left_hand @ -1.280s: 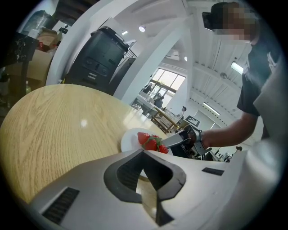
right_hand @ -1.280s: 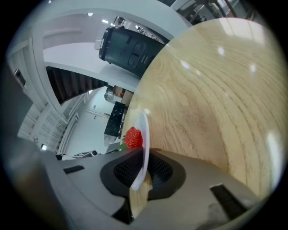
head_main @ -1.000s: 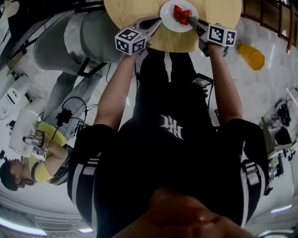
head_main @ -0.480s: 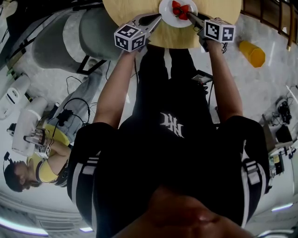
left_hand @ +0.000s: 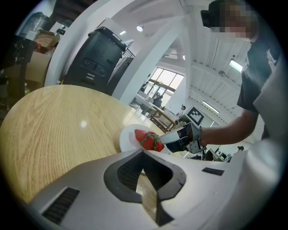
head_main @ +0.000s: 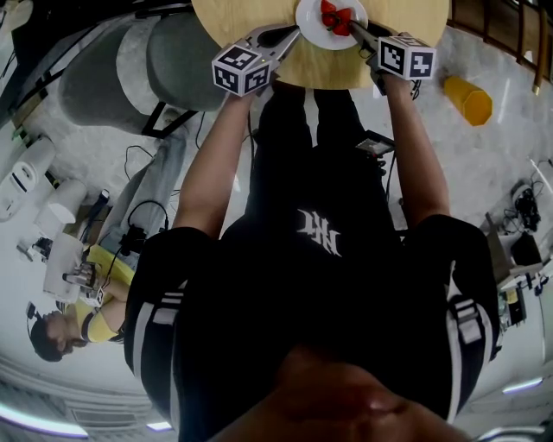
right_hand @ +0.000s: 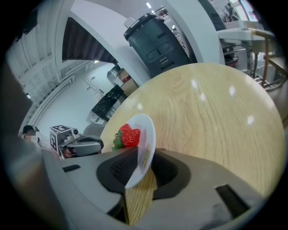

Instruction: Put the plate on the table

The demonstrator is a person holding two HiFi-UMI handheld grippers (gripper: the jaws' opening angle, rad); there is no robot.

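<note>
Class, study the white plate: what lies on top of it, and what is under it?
Strawberries with green leaves lie on the plate. Under it is the round wooden table; the patch directly beneath is covered and cannot be seen.

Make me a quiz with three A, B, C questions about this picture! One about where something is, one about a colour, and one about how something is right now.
1. Where are the red strawberries?
A on the floor
B on the small round white plate
C on bare wood

2. What colour is the container on the floor beside the round wooden table?
A yellow-orange
B green
C purple

3. How do the left hand-held gripper jaws stand?
A shut on a spoon
B shut on a cup
C apart, nothing between them

Answers: B, every view shows them on the plate. A, the head view shows it yellow-orange. C, the left gripper view shows only table through the gap.
</note>
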